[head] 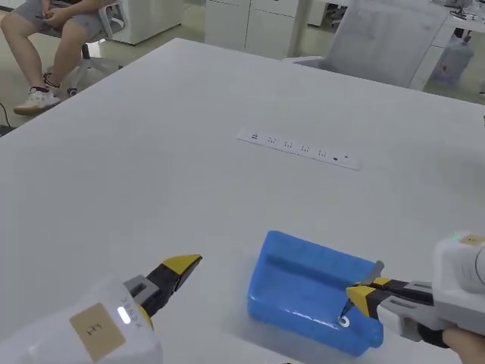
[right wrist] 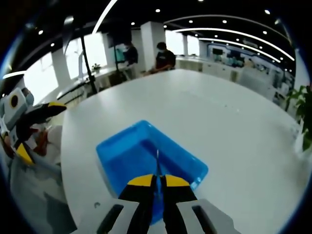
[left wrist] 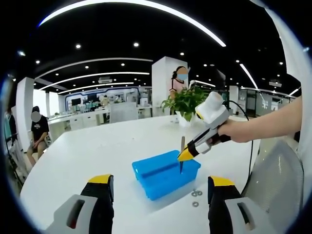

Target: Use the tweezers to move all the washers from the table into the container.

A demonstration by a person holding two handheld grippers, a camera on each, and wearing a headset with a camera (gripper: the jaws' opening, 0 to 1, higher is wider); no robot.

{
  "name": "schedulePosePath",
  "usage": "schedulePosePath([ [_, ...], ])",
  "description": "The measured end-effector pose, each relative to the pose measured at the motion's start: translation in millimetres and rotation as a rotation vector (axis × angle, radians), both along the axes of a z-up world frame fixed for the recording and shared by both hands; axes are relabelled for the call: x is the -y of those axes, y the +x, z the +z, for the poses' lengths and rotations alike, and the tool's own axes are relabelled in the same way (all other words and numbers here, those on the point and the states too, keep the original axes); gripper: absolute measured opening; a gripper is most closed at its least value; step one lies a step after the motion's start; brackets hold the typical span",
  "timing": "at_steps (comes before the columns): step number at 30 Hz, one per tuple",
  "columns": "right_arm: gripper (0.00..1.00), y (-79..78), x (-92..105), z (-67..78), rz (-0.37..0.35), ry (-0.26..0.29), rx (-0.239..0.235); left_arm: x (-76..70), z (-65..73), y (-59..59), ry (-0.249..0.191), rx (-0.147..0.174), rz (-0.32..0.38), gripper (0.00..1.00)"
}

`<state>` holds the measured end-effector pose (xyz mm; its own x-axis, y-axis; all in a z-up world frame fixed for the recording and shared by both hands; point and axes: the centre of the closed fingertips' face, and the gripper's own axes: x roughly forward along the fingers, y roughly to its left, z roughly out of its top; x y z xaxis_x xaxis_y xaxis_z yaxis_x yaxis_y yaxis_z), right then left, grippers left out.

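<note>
Right gripper point(head: 365, 293) is pinched tight on the tweezers point(head: 350, 307), and their tip meets a washer point(head: 343, 322) over the near edge of the blue container point(head: 303, 280). Left gripper point(head: 180, 267) hangs just left of it, jaws spread wide with nothing between them. We also spot two more washers point(left wrist: 196, 194) lying on the table point(head: 151, 174) right beside the container, with a power strip point(head: 297, 149) well beyond it.

Both are pale grey plastic bodies, black jaws, yellow tips. The left gripper point(head: 189, 264) has a tan sticker point(head: 95, 330) plus a glowing white LED point(head: 123, 316), and the right gripper point(head: 361, 293) trails a black cable point(left wrist: 251, 151).
</note>
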<state>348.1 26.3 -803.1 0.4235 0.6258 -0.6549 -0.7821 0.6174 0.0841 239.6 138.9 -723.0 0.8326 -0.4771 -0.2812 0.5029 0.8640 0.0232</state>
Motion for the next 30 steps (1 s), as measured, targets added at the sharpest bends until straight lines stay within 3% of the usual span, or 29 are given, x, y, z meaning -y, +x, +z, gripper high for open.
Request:
schedulePosePath([
  [10, 0.03, -4.6, -0.3, 9.2, 0.008, 0.003, 0.017, 0.0, -0.9, -1.3, 0.003, -0.004, -0.003, 0.79],
  [30, 0.03, -20.3, -3.0, 44.6, 0.036, 0.032, 0.077, 0.2, -2.9, -1.7, 0.013, -0.012, -0.009, 0.77],
])
